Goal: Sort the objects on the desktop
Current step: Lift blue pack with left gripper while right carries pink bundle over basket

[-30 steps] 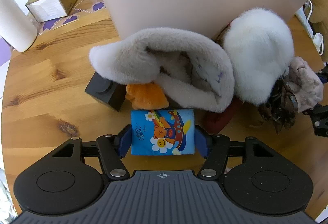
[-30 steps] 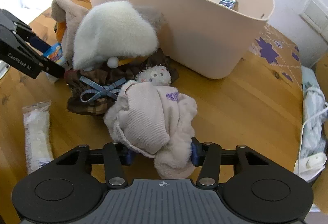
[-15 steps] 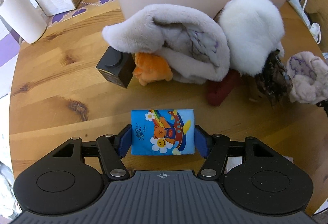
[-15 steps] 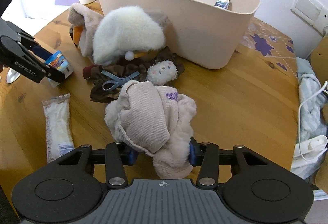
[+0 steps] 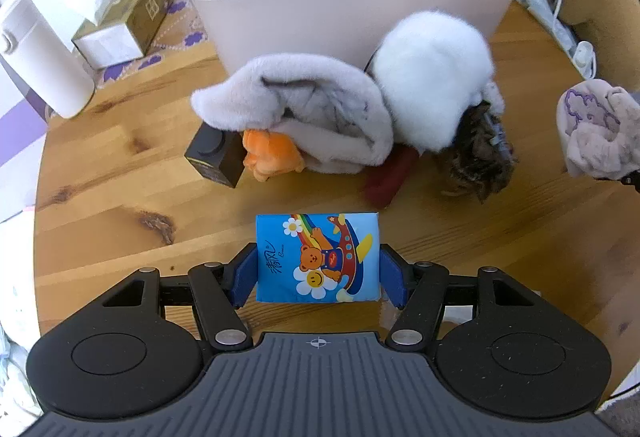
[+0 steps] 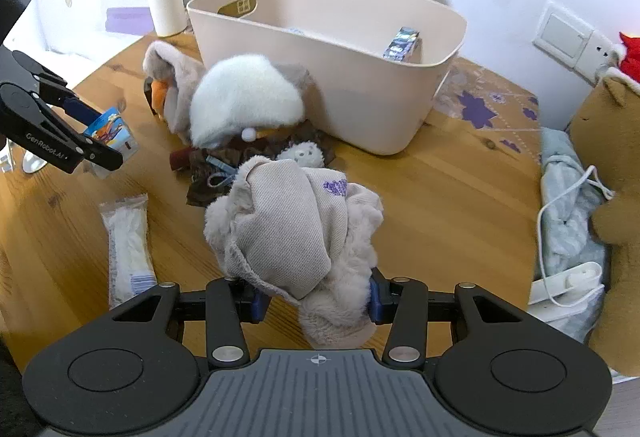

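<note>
My left gripper (image 5: 318,269) is shut on a blue tissue pack (image 5: 318,257) with a cartoon bear, held above the wooden table (image 5: 120,197). The same pack (image 6: 110,129) shows at the left of the right wrist view. My right gripper (image 6: 316,301) is shut on a beige fleece garment (image 6: 292,233) with purple embroidery, lifted off the table; that garment (image 5: 596,129) hangs at the right edge of the left wrist view. The cream storage bin (image 5: 352,1) stands behind a pile holding a grey fluffy hat (image 5: 312,109) and a white fluffy hat (image 5: 432,77).
A black box (image 5: 216,153), an orange plush (image 5: 272,153), a dark red item (image 5: 388,173) and a brown cloth (image 5: 476,161) lie by the pile. A wrapped white packet (image 6: 128,241) lies left. A tissue box (image 5: 124,21) and white bottle (image 5: 40,57) stand far left; cables (image 6: 568,205) at right.
Both grippers have risen and drawn back from the pile with their loads. The bin's inside shows more now. The beige garment has lifted clear of the brown cloth.
</note>
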{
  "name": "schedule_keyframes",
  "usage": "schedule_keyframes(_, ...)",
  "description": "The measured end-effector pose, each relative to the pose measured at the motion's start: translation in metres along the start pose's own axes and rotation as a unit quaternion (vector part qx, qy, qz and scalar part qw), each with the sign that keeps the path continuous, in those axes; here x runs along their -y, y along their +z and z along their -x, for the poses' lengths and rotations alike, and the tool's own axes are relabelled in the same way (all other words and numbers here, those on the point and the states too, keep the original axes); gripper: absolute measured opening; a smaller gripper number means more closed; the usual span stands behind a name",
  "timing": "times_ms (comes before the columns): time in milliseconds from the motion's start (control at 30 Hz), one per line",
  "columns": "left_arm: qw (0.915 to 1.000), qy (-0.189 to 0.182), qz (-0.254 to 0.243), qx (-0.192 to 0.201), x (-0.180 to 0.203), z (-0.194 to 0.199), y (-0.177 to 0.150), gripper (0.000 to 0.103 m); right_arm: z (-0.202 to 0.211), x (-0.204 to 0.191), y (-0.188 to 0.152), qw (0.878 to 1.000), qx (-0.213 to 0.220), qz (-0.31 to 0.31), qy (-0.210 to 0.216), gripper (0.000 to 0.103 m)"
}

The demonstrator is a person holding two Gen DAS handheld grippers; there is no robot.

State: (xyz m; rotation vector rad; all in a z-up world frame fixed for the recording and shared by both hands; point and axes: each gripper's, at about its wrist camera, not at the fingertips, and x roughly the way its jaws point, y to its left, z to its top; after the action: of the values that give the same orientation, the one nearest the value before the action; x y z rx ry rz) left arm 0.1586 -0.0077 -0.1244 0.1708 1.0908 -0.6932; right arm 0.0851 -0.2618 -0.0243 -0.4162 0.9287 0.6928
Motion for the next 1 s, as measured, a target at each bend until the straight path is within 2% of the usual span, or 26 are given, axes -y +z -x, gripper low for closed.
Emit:
schedule_keyframes(333, 0.9995, 0.004, 0.005, 0.03, 0.003, 0.027, 0.003, 0.064, 0.028, 0.018, 0.007, 0.999, 0.034, -0.021, -0.019, 0.043)
schedule_keyframes(700, 0.9976, 0.008, 0.007, 0.069, 0.001, 0.053, 0.023, 0.064, 0.055, 0.026, 0.026, 0.996, 0.071, -0.028, -0.042, 0.043)
schedule_keyframes(1000, 0.9943, 0.019, -0.01, 0.105, -0.001, 0.075, 0.041, 0.064, 0.066, 0.03, 0.047, 0.994, 0.093, -0.031, -0.052, 0.043)
